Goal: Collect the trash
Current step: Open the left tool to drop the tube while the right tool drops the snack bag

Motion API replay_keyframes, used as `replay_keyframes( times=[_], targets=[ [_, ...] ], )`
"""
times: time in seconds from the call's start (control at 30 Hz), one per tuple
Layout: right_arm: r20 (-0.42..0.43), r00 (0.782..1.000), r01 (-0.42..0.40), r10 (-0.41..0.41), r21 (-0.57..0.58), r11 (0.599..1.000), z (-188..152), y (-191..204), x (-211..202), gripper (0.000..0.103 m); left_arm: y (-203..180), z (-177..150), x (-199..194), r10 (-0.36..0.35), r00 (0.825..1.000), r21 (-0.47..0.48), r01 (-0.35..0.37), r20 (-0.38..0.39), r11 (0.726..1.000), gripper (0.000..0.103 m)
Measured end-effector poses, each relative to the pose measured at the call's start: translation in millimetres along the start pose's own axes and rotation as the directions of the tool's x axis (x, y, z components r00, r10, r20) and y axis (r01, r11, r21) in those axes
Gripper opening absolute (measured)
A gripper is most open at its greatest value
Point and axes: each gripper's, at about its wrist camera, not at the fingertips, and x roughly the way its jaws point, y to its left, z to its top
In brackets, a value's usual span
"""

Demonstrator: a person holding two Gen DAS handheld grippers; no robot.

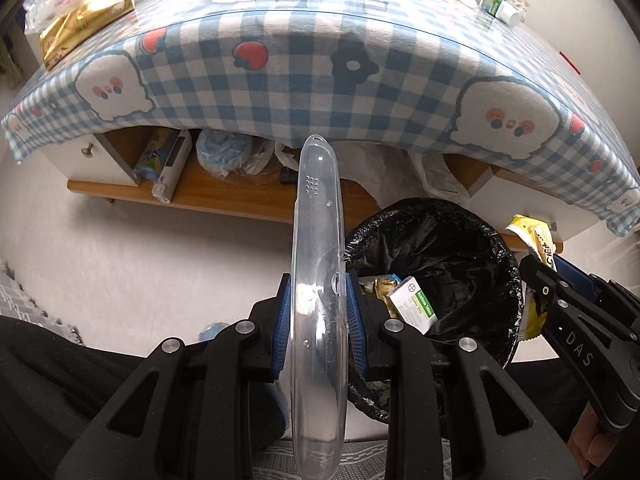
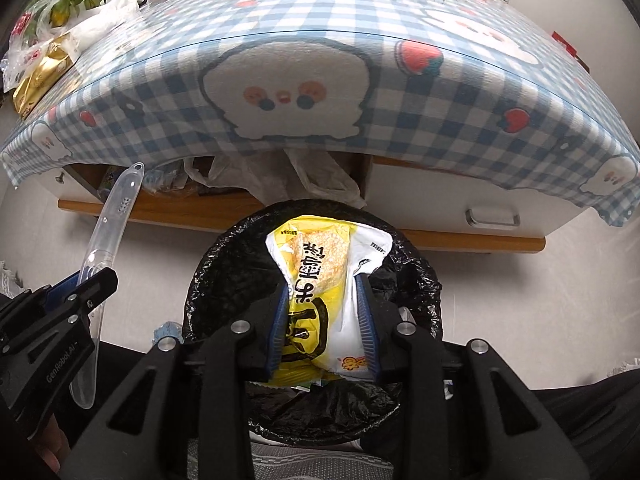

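The bin (image 2: 224, 264), lined in black, stands on the floor before the desk's (image 1: 320, 92) near edge. The right gripper (image 2: 324, 320) hovers above it, jaws clamped on a yellow wrapper (image 2: 316, 280); the left gripper (image 1: 318, 320) beside the bin's rim pinches a clear plastic case (image 1: 316, 240). The drop-off step looks at hand: the right jaws should open first, then the case moves over the opening.

Blue-checked tablecloth (image 1: 280, 92) covers low table. Gold tissue pack (image 1: 80, 20) at its left end; white bottle (image 1: 502, 8) lying far right. Shelf (image 1: 224, 196) below holds plastic bags, possibly a power strip (image 1: 172, 168).
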Motion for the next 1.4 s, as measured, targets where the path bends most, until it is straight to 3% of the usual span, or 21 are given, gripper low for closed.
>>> replay_keyframes(
  times=[0.17,0.6,0.8,1.1,1.4],
  targets=[
    [0.003,1.000,-0.002,0.002,-0.007,1.000,0,2,1,0.041,-6,3,3,-0.008,1.000,0.015,0.008,0.001,1.000,0.025],
    [0.006,1.000,0.031,-0.031,0.011,0.999,-9,-25,4,0.082,-44,9,9,-0.045,0.999,0.078,0.043,0.015,0.996,0.025],
    [0.019,0.998,0.063,-0.064,0.042,0.997,-14,-53,-3,0.093,-67,6,9,-0.068,0.998,0.109,0.066,0.017,0.992,0.025],
    [0.029,0.993,0.113,-0.117,0.121,0.986,-12,-99,-17,0.095,-107,0,7,-0.115,0.993,0.175,0.110,0.020,0.978,0.025],
    [0.036,0.991,0.118,-0.125,0.149,0.982,-9,-111,-23,0.095,-122,-2,6,-0.138,0.990,0.205,0.131,0.023,0.970,0.026]
  ],
)
